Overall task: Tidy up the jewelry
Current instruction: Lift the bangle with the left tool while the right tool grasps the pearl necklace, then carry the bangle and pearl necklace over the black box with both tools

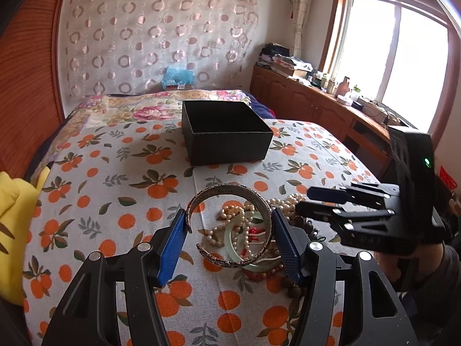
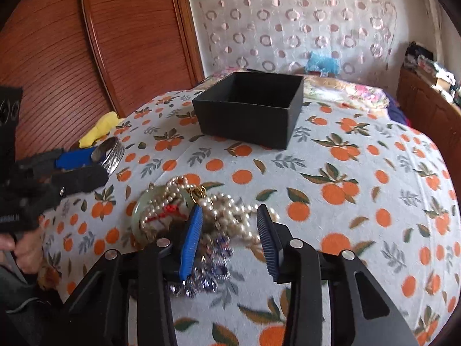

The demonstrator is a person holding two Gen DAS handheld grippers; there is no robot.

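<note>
My left gripper [image 1: 229, 225] is shut on a silver cuff bangle [image 1: 219, 191], held above a pile of jewelry [image 1: 245, 230]: pearl strands, a green jade bangle and dark wooden beads. In the right wrist view the left gripper [image 2: 83, 164] holds the bangle [image 2: 111, 155] at the left. My right gripper [image 2: 229, 225] is open and empty, hovering over the pile's pearls [image 2: 230, 210] and a blue beaded piece [image 2: 207, 262]. It also shows in the left wrist view [image 1: 319, 199]. An open, empty-looking black box [image 1: 224, 132] [image 2: 250, 109] stands farther back on the bed.
An orange-print cloth [image 1: 115, 201] covers the bed. A yellow cloth [image 1: 11, 230] lies at the left edge. A wooden headboard panel [image 2: 86, 43] stands at the left. A wooden cabinet with clutter [image 1: 331, 101] runs along the right under the window.
</note>
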